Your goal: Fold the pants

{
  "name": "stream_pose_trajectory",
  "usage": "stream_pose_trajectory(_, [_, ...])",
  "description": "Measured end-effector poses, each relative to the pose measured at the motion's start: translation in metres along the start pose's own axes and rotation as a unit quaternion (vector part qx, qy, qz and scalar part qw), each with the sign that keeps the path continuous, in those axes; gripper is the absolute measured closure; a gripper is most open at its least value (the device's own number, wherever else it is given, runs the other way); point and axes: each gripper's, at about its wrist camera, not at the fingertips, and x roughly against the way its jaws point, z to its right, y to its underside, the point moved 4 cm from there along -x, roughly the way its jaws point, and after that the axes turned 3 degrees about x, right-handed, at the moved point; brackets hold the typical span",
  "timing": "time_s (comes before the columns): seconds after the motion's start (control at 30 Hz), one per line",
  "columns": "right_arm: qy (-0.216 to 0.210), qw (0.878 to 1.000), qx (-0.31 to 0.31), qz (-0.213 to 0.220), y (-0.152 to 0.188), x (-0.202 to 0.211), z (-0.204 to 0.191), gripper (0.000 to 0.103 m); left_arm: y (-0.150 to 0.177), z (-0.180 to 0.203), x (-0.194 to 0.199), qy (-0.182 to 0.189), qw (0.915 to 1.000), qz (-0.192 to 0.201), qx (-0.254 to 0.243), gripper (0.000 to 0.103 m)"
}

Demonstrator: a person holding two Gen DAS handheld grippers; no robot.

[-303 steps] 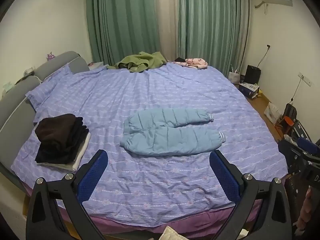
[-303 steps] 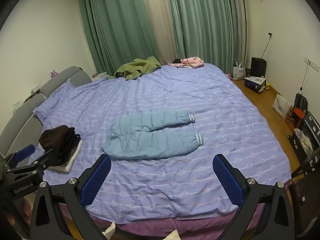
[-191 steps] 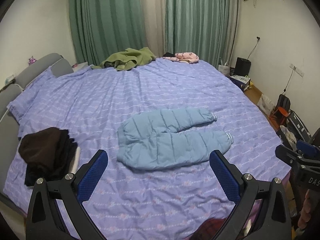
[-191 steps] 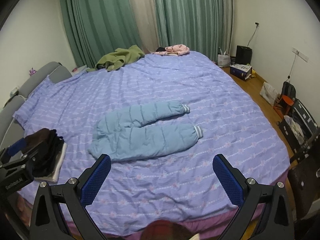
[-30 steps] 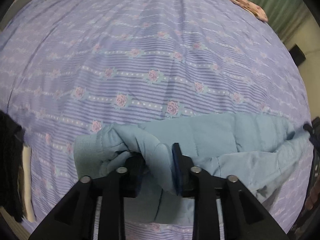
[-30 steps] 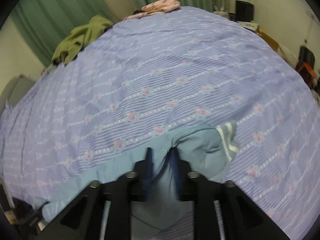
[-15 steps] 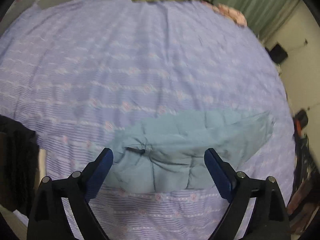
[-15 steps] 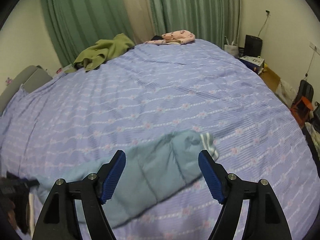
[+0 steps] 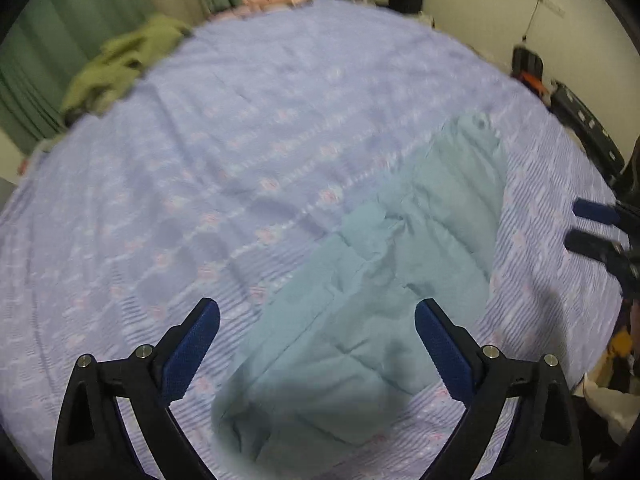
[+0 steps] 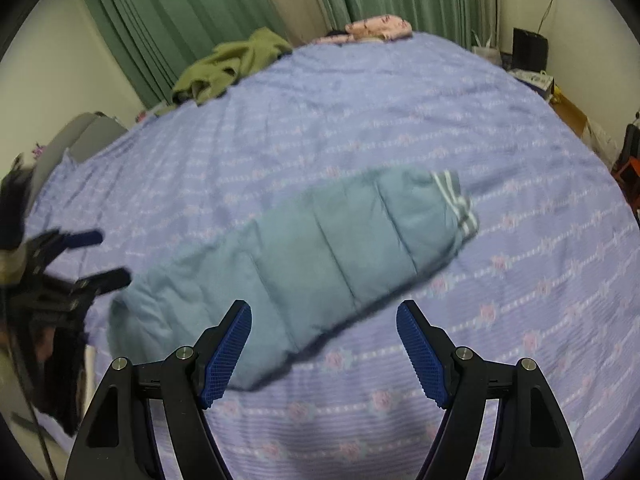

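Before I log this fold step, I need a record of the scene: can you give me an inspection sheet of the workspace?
Surface: bed with purple flowered cover, wrinkled.
Job's things: light blue padded pants lie as one long strip, striped cuff at the far end.
Clutter: green garment and pink garment at the far edge; dark clothes at left.
Grippers: left gripper and right gripper open, holding nothing.
Cables: wall cord.
Surroundings: green curtains, black box on the floor.

Black-framed left gripper [image 9: 317, 326] and right gripper [image 10: 324, 326], blue ribbed pads, silver screws.
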Motion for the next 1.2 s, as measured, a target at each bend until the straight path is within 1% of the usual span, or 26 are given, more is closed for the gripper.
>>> stream_pose_trajectory(0.07, [-0.006,1.0,-0.005,-0.014,0.007,-0.009,0.002,0.027,-0.003,-0.001,-0.02,0.007,0.9996,-0.028,0.005,0.01])
stream_pose_trajectory(0.13, [-0.011,0.999,-0.007,-0.033,0.015,-0.022,0.001,0.027,-0.005,-0.001,-0.043,0.005,0.9982,-0.058,0.009,0.014])
stream_pose_trajectory(0.17, [-0.013,0.999,-0.007,-0.037,0.016,-0.025,0.001,0.027,-0.006,0.001,-0.051,0.004,0.9978,-0.065,0.01,0.015])
stream_pose_trajectory(0.2, [-0.017,0.999,-0.007,-0.041,0.018,-0.029,0.001,0.027,-0.007,0.003,-0.058,0.007,0.9973,-0.072,0.012,0.018])
stream_pose_trajectory(0.27, [-0.024,0.999,-0.005,-0.046,0.019,-0.034,-0.001,0.027,-0.006,0.008,-0.066,0.018,0.9965,-0.081,0.014,0.043])
stream_pose_trajectory(0.3, [-0.027,0.999,-0.004,-0.047,0.02,-0.036,-0.001,0.027,-0.005,0.01,-0.069,0.023,0.9961,-0.084,0.017,0.073])
stream_pose_trajectory(0.33, [-0.029,0.998,-0.003,-0.047,0.02,-0.037,-0.001,0.027,-0.005,0.011,-0.068,0.02,0.9964,-0.08,0.02,0.09])
stream_pose_trajectory(0.4, [-0.033,0.998,0.004,-0.046,0.02,-0.036,0.0,0.027,-0.006,0.014,-0.061,0.019,0.998,-0.059,0.011,0.094])
stream_pose_trajectory(0.47, [-0.032,0.999,0.005,-0.041,0.018,-0.035,0.004,0.027,-0.011,0.014,-0.051,0.013,0.9993,-0.033,0.014,0.095])
stream_pose_trajectory(0.5, [-0.034,0.999,0.002,-0.038,0.017,-0.033,0.006,0.027,-0.016,0.009,-0.048,0.012,0.9993,-0.02,0.029,0.095])
stream_pose_trajectory(0.57, [-0.036,0.999,-0.007,-0.035,0.014,-0.032,0.011,0.027,-0.021,-0.002,-0.047,0.005,0.9987,-0.008,0.05,0.095])
stream_pose_trajectory(0.67, [-0.032,0.999,-0.017,-0.032,0.009,-0.035,0.014,0.027,-0.029,-0.012,-0.067,-0.019,0.997,-0.021,0.073,0.094])
stream_pose_trajectory(0.7, [-0.027,0.999,-0.018,-0.035,0.007,-0.038,0.014,0.027,-0.028,-0.012,-0.079,-0.038,0.9961,-0.031,0.074,0.092])
stream_pose_trajectory(0.77, [-0.03,0.999,-0.015,-0.038,0.005,-0.042,0.011,0.027,-0.027,-0.009,-0.098,-0.063,0.9941,-0.047,0.075,0.086])
stream_pose_trajectory(0.8, [-0.032,0.999,-0.012,-0.039,0.005,-0.045,0.009,0.027,-0.027,-0.008,-0.102,-0.072,0.9932,-0.051,0.077,0.078])
stream_pose_trajectory(0.83, [-0.032,0.999,-0.007,-0.04,0.005,-0.046,0.006,0.027,-0.027,-0.007,-0.102,-0.078,0.992,-0.05,0.086,0.075])
stream_pose_trajectory(0.87, [-0.037,0.998,0.002,-0.046,0.006,-0.049,0.002,0.027,-0.027,-0.007,-0.098,-0.076,0.9917,-0.045,0.094,0.074])
stream_pose_trajectory(0.9, [-0.041,0.998,0.008,-0.048,0.007,-0.049,-0.001,0.027,-0.027,-0.009,-0.09,-0.07,0.9912,-0.036,0.107,0.066])
stream_pose_trajectory(0.93, [-0.045,0.998,0.016,-0.049,0.009,-0.049,-0.005,0.027,-0.027,-0.01,-0.075,-0.066,0.9906,-0.02,0.118,0.05])
stream_pose_trajectory(0.97, [-0.047,0.998,0.023,-0.047,0.011,-0.047,-0.007,0.027,-0.027,-0.009,-0.065,-0.067,0.9907,-0.006,0.118,0.042])
stream_pose_trajectory(1.0, [-0.048,0.998,0.027,-0.043,0.012,-0.045,-0.007,0.027,-0.026,-0.009,-0.042,-0.077,0.9899,0.03,0.115,0.035])
stream_pose_trajectory(1.07, [-0.046,0.998,0.025,-0.027,0.01,-0.038,0.0,0.027,-0.025,-0.005,-0.013,-0.083,0.9881,0.068,0.111,0.034])
stream_pose_trajectory(1.1, [-0.044,0.999,0.018,-0.017,0.008,-0.034,0.007,0.027,-0.023,-0.001,0.004,-0.073,0.988,0.083,0.108,0.033])
stream_pose_trajectory(1.2, [-0.028,0.999,-0.014,0.02,-0.005,-0.023,0.038,0.027,-0.015,0.01,0.031,-0.052,0.9866,0.111,0.108,0.033])
